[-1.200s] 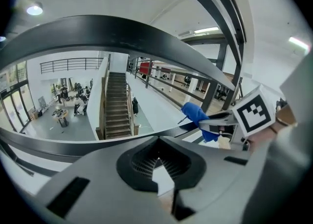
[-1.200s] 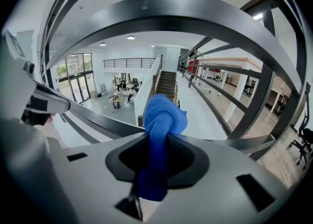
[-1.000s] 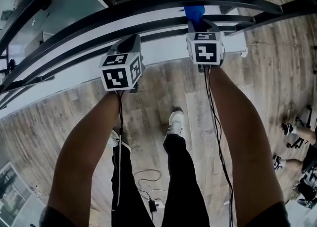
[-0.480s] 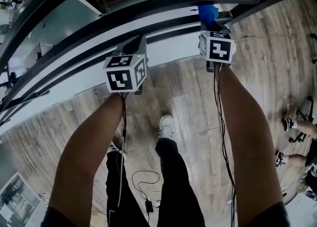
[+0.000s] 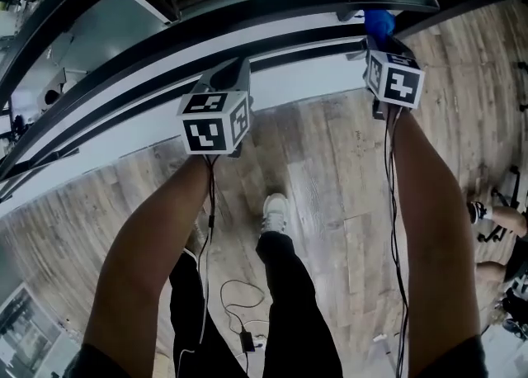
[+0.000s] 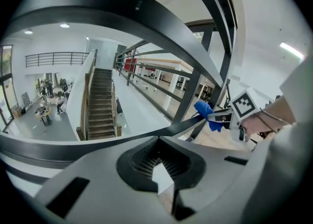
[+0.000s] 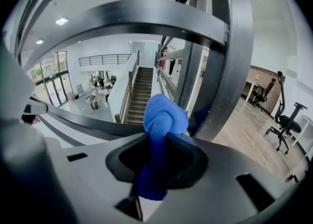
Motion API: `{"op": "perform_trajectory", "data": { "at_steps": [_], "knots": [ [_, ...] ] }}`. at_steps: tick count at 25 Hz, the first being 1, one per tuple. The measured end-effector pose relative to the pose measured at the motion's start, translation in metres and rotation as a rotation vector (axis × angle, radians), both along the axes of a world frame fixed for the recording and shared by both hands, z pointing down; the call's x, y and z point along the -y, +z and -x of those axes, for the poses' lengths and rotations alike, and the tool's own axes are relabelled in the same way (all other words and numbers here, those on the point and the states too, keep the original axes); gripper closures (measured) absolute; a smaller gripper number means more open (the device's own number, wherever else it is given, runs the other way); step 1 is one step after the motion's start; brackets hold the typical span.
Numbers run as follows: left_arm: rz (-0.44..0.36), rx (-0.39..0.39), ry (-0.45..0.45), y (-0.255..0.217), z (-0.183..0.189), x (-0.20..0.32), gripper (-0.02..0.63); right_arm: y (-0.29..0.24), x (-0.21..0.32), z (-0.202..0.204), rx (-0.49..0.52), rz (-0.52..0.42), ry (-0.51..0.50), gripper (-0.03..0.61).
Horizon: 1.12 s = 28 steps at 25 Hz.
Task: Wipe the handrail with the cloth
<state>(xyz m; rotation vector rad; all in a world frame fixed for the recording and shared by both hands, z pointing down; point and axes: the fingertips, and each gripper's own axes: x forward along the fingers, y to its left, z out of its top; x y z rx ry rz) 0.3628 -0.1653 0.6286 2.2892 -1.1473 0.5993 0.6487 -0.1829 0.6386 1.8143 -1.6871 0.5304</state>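
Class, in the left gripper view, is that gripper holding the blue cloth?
No; the left gripper is empty, and the blue cloth sits clamped in the right gripper.

Plenty of open air between the top handrail point(image 5: 247, 3) and the lower rail point(image 5: 289, 40), tongs fit through there. Thick upright post point(image 7: 215, 71) sits just beside the right tongs point(image 7: 159, 142) though, blocking that side.
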Motion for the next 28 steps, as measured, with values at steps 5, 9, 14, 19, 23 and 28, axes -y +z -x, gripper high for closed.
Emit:
{"op": "perform_trajectory", "data": {
  "at_steps": [5, 9, 14, 19, 23, 28],
  "knots": [
    [-0.001, -0.042, -0.051, 0.010, 0.056, -0.019, 0.609, -0.005, -0.028, 0.093, 0.054, -0.115, -0.116, 0.476],
    [0.032, -0.058, -0.131, 0.030, 0.142, -0.047, 0.609, 0.015, -0.062, 0.204, 0.115, -0.104, -0.198, 0.476],
    [0.076, -0.039, -0.290, 0.065, 0.306, -0.092, 0.609, 0.060, -0.100, 0.381, 0.177, -0.013, -0.305, 0.476],
    [0.092, 0.017, -0.432, 0.091, 0.476, -0.128, 0.610, 0.092, -0.113, 0.563, 0.231, 0.039, -0.456, 0.476],
    [0.086, 0.033, -0.497, 0.098, 0.598, -0.148, 0.609, 0.104, -0.117, 0.695, 0.254, 0.053, -0.547, 0.476],
    [0.059, 0.061, -0.596, 0.097, 0.739, -0.151, 0.609, 0.113, -0.103, 0.850, 0.288, 0.054, -0.642, 0.476]
  ]
}}
